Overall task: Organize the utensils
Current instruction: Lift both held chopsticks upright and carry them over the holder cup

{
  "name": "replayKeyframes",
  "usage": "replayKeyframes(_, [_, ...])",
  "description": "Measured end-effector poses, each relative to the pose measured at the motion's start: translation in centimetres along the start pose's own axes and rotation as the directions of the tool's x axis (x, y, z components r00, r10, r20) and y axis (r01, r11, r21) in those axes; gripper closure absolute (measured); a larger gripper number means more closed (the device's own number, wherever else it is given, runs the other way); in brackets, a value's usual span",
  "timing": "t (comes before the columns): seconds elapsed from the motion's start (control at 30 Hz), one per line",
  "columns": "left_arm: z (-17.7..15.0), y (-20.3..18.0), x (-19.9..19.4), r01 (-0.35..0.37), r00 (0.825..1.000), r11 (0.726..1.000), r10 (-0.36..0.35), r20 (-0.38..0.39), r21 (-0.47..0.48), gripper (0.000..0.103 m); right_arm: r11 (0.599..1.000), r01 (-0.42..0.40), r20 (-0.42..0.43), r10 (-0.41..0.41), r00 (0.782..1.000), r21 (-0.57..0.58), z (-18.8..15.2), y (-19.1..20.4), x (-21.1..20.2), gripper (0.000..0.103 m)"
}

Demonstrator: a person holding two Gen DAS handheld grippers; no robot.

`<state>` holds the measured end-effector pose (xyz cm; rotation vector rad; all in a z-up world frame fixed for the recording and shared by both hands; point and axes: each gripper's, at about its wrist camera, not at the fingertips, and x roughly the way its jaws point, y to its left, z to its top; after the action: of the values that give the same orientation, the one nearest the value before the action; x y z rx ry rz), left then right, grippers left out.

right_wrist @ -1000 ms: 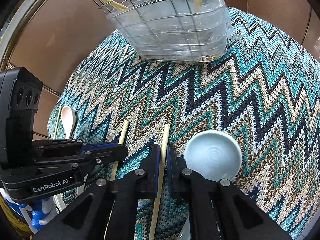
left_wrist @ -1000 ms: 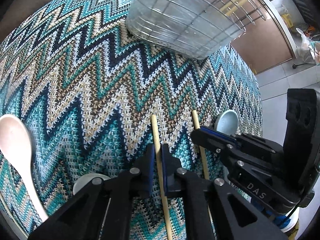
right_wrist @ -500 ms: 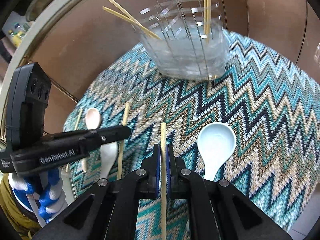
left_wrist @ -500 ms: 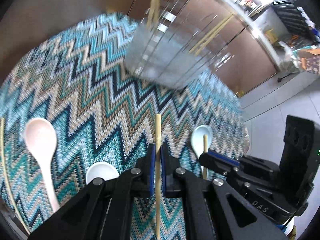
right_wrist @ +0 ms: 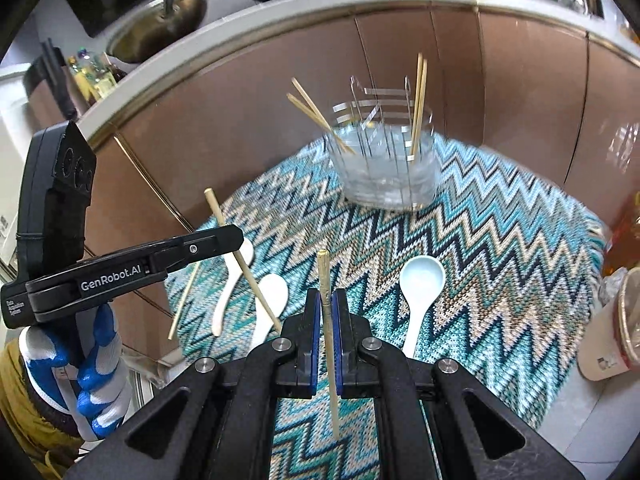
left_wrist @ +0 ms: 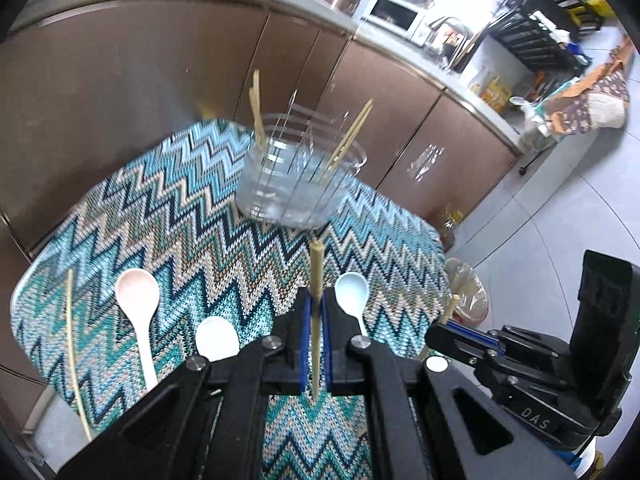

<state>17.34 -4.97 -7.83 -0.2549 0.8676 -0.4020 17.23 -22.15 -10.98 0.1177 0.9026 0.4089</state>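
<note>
My left gripper [left_wrist: 315, 314] is shut on a bamboo chopstick [left_wrist: 317, 268], held above the zigzag mat [left_wrist: 180, 240]. The right gripper [right_wrist: 327, 314] is shut on a second chopstick [right_wrist: 323, 276], also off the mat. Each gripper shows in the other's view, the right gripper [left_wrist: 440, 334] and the left gripper [right_wrist: 234, 238], both gripping their sticks. Ahead stands a wire utensil basket [left_wrist: 298, 188] with a clear liner, several chopsticks upright inside. On the mat lie a pink spoon [left_wrist: 138, 300], a white spoon [left_wrist: 216, 338], a light blue spoon [right_wrist: 422, 280] and one loose chopstick [left_wrist: 72, 340].
Brown cabinet fronts [left_wrist: 140, 80] rise close behind the table, under a counter with a sink [right_wrist: 156, 28]. A bag-lined bin [left_wrist: 470, 300] stands off the table's right edge. A gloved hand [right_wrist: 92, 364] holds the left gripper.
Both grippers have risen and tilted up, lifting their chopsticks off the mat. The basket now sits further off and lower in both views, and the spoons have come into sight.
</note>
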Motion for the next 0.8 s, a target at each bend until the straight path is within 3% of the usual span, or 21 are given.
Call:
replayKeyframes(0.47, [-0.9,-1.9,-9.3,-0.011,0.989,0.999,0.004,0.148,0.045,0.098,0.997,0.047,0.168,-0.035,0.985,-0.068,-1.0,5.6,-9.1,0.098])
replayKeyframes(0.8, [1.8,-3.0,-13.0,-0.007,0.973,0.998,-0.009,0.230,0.069,0.098,0.994,0.078,0.309,-0.050,0.950,-0.078,1.4,6.9,-14.1,0.098])
